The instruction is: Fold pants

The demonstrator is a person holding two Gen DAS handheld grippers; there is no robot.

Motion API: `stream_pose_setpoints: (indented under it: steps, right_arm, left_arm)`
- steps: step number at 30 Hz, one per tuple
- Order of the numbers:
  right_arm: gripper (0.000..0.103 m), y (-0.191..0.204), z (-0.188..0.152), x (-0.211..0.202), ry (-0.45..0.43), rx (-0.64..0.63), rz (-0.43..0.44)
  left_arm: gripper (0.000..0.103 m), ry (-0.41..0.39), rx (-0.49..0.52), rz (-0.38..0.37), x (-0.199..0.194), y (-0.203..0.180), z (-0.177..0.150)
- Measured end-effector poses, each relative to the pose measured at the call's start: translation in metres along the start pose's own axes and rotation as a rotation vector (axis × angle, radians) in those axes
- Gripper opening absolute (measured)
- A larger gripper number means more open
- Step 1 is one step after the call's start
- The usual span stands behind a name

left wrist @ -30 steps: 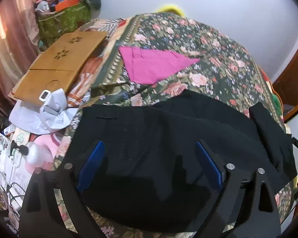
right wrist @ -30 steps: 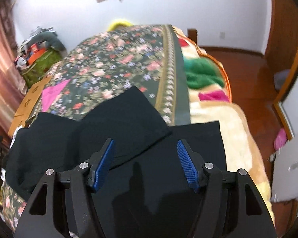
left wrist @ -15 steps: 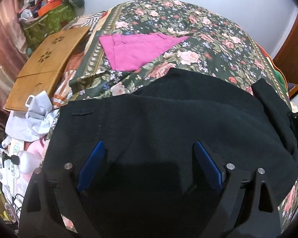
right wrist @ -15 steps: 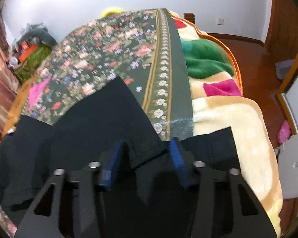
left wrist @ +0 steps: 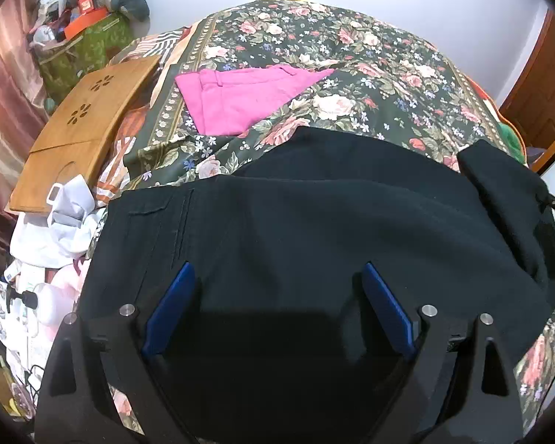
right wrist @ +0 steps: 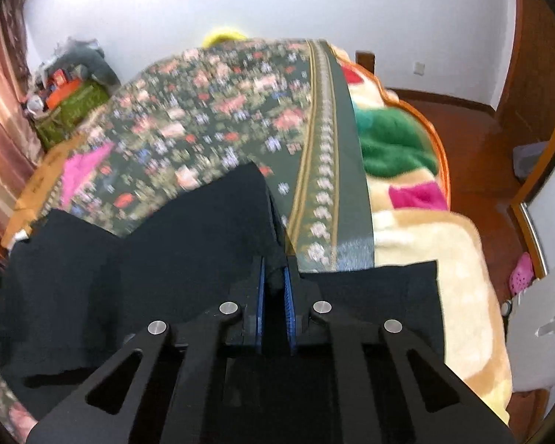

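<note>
Black pants [left wrist: 314, 229] lie spread over the near part of a floral bedspread [left wrist: 351, 74]. My left gripper [left wrist: 277, 296] is open, its blue pads wide apart over the waist end of the pants. In the right wrist view my right gripper [right wrist: 273, 281] is shut on the corner of one black pant leg [right wrist: 211, 222], which lies folded across the pants. The other leg end [right wrist: 388, 281] lies flat to the right.
Folded pink pants [left wrist: 248, 96] lie farther back on the bed. A wooden lap tray [left wrist: 85, 129], white bags [left wrist: 55, 222] and clutter sit off the left side. A cream, green and pink blanket [right wrist: 407, 185] covers the bed's right side, with wooden floor [right wrist: 481, 155] beyond.
My right gripper has closed from open onto the corner of the pant leg and is moving, with the background blurred. My left gripper has come closer over the waist end and stays open.
</note>
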State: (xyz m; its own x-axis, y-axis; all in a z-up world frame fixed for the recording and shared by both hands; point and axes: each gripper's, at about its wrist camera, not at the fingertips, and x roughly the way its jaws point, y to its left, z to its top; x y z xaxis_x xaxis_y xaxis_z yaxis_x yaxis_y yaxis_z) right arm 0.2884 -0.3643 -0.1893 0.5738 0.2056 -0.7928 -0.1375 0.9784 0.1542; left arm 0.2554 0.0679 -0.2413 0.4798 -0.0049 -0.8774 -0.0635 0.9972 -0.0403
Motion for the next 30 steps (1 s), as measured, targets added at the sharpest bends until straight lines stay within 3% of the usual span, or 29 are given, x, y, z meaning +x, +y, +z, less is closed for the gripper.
stream_pose_setpoints:
  steps: [6, 13, 23, 30]
  right_arm:
    - [0.008, 0.006, 0.009, -0.063, -0.110, -0.058, -0.020]
    - [0.008, -0.013, -0.010, -0.110, -0.156, -0.016, -0.058]
    - [0.008, -0.046, -0.085, -0.088, 0.003, 0.107, -0.097]
    - [0.013, -0.048, -0.102, -0.079, 0.033, 0.127, -0.134]
  left_arm:
    - [0.092, -0.014, -0.005, -0.027, -0.014, -0.006, 0.000]
    - [0.092, -0.025, 0.035, -0.054, -0.026, -0.025, -0.006]
    - [0.092, -0.012, 0.087, -0.047, -0.030, -0.043, -0.020]
    - [0.092, -0.005, 0.061, -0.033, -0.031, -0.035, -0.028]
